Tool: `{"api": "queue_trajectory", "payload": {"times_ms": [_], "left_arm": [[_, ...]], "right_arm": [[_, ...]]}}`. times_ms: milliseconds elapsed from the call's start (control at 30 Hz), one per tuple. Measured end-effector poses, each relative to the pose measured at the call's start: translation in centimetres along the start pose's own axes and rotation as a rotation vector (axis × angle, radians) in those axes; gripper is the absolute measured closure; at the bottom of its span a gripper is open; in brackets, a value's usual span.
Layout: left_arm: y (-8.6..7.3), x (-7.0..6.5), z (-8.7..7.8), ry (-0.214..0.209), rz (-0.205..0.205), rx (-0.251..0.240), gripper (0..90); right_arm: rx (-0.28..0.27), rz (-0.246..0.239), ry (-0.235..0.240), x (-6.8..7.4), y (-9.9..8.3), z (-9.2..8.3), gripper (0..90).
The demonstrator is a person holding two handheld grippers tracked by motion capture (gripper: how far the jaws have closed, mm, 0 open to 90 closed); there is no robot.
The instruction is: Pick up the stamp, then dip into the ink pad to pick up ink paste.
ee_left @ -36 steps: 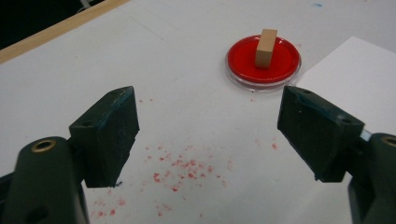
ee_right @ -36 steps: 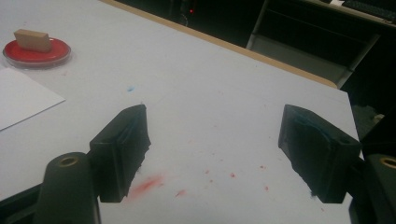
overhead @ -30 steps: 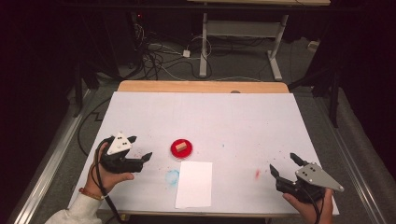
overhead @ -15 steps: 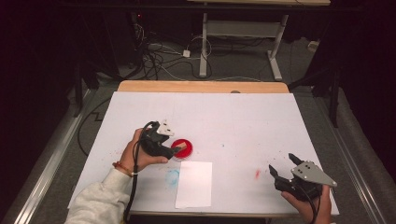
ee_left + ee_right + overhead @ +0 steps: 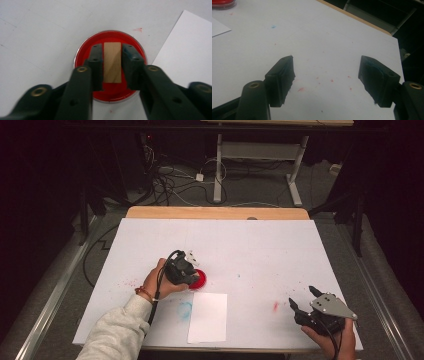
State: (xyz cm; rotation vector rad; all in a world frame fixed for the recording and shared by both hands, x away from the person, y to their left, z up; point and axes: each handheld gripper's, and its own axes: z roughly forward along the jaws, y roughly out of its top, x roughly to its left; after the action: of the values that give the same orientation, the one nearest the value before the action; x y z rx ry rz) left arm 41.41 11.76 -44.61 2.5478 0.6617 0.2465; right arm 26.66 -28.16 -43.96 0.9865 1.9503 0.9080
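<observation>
From the high view, the left gripper [image 5: 186,270] sits over the round red dish [image 5: 199,280] mid-table. In the left gripper view its jaws have just closed, clamping the small rectangular wooden block [image 5: 112,62] inside that dish. In the right gripper view, the right gripper [image 5: 327,75] gapes wide over bare white tabletop [image 5: 317,37], grasping nothing.

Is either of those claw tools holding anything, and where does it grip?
The left gripper clamps the wooden block by its long sides, over the red dish. The right gripper holds nothing.
</observation>
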Motion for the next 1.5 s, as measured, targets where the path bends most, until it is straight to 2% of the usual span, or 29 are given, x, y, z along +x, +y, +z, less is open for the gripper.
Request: {"api": "queue_trajectory", "payload": {"times_ms": [100, 300, 433, 533, 567, 700, 867, 933, 1200, 1500], "left_arm": [[0.0, 0.1, 0.1, -0.007, -0.003, -0.011, 73.5], [-0.3, 0.0, -0.2, 0.006, -0.014, -0.029, 73.6], [-0.9, -0.1, -1.8, 0.023, -0.018, -0.085, 73.6], [-1.9, -0.3, -3.2, 0.046, -0.018, -0.122, 73.5], [-1.9, -0.3, -3.2, 0.046, -0.018, -0.122, 73.6], [-2.7, -0.2, -4.9, 0.048, -0.028, -0.166, 73.6], [-2.9, -0.6, -6.3, 0.064, -0.011, -0.189, 73.6], [-3.0, -0.7, -7.4, 0.076, -0.011, -0.218, 73.6], [-3.3, -0.9, -9.6, 0.093, -0.003, -0.250, 73.6], [-3.3, -0.9, -10.1, 0.097, -0.004, -0.259, 73.6]], "right_arm": [[-0.003, -0.001, 0.002, 0.0, 0.0, 0.0, 29.5], [-0.004, -0.006, 0.007, 0.0, 0.1, 0.0, 29.4], [-0.020, 0.002, 0.008, -0.2, 0.3, 0.0, 29.3], [-0.039, 0.014, 0.012, -0.4, 0.5, 0.1, 29.3], [-0.040, 0.017, 0.017, -0.4, 0.5, 0.2, 29.3], [-0.039, 0.019, 0.034, -0.4, 0.5, 0.5, 29.3], [-0.051, 0.027, 0.045, -0.5, 0.6, 0.5, 29.3], [-0.059, 0.023, 0.052, -0.4, 0.7, 0.4, 29.3], [-0.062, 0.021, 0.054, -0.3, 0.8, 0.5, 29.0], [-0.068, 0.018, 0.057, -0.4, 0.8, 0.5, 27.3]]}}
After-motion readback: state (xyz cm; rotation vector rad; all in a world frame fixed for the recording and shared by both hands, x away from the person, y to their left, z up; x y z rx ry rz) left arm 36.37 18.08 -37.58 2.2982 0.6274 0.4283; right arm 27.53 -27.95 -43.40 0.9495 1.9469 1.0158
